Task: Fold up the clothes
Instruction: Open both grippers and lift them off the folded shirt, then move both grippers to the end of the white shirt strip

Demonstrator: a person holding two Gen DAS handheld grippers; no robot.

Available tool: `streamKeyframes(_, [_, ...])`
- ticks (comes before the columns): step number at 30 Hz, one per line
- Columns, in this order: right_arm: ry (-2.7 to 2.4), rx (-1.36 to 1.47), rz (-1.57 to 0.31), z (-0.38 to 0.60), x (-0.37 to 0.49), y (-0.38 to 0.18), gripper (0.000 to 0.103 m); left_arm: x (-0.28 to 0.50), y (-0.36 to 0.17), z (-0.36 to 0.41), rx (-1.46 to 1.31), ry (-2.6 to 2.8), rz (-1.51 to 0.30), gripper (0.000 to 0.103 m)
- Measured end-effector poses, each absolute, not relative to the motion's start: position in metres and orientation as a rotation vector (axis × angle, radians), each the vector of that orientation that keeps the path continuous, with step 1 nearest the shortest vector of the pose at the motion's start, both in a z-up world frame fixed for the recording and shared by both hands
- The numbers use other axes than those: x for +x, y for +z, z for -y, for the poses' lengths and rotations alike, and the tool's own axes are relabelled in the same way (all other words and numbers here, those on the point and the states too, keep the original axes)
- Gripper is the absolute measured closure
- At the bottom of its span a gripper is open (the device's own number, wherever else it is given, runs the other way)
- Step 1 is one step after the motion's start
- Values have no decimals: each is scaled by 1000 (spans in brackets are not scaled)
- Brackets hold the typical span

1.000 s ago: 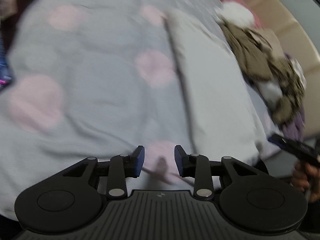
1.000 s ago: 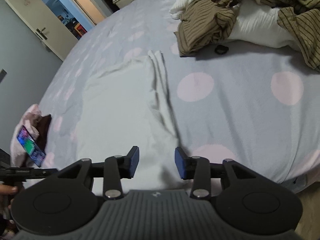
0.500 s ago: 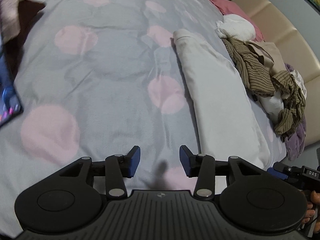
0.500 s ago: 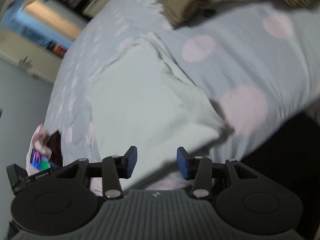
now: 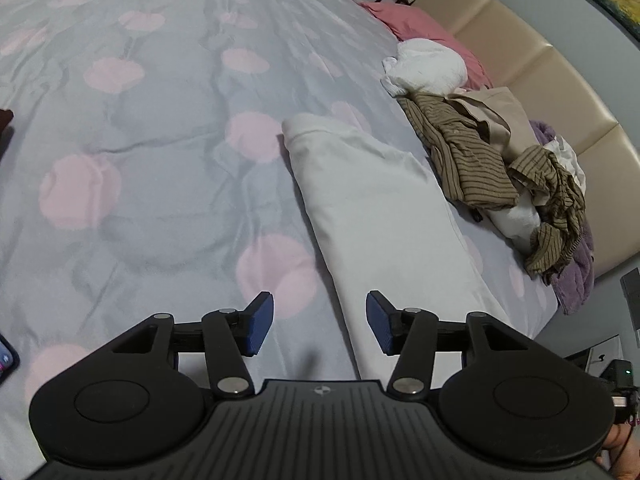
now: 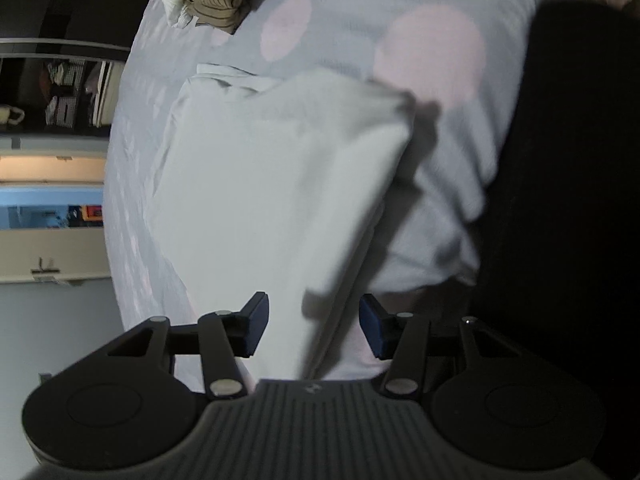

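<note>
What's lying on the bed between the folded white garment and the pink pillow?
In the left wrist view, a heap of clothes: a brown striped shirt and a white bundle sit between the white garment and the pink pillow.

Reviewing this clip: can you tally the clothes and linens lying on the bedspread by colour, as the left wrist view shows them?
White: 3 (long folded white garment, white bundle near the headboard, white piece under the pile)
Brown striped: 2 (brown striped shirt, brown striped piece)
Beige: 1 (beige garment)
Purple: 1 (purple cloth)
Pink: 1 (pink pillow)
Total: 8
</note>
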State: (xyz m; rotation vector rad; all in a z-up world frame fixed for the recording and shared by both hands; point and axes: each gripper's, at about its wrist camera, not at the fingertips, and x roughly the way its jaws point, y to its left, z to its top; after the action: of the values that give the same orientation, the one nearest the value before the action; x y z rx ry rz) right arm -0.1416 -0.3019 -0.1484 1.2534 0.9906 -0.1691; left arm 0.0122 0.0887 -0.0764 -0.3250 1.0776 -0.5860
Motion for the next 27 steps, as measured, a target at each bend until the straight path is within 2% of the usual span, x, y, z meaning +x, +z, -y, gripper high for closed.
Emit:
streamKeyframes(8, [-214, 1307, -926, 295, -142, -166, 49, 11, -75, -92, -305, -571, -1090, 54])
streamKeyframes(15, [-202, 1301, -875, 290, -137, -167, 43, 11, -79, -78, -286, -596, -1112, 54])
streamKeyframes(22, [-143, 1397, -785, 297, -136, -181, 54, 16, -76, -59, -204, -613, -1131, 54])
streamKeyframes(25, [-132, 1447, -766, 299, -138, -187, 55, 34, -63, -44, -140, -636, -1102, 54])
streamKeyframes(26, [-126, 1457, -762, 299, -139, -188, 58, 41, -59, -38, -121, -648, -1091, 54])
streamKeyframes(27, [-117, 1463, -759, 300, -139, -190, 65, 52, -55, -31, -99, -671, -1078, 54])
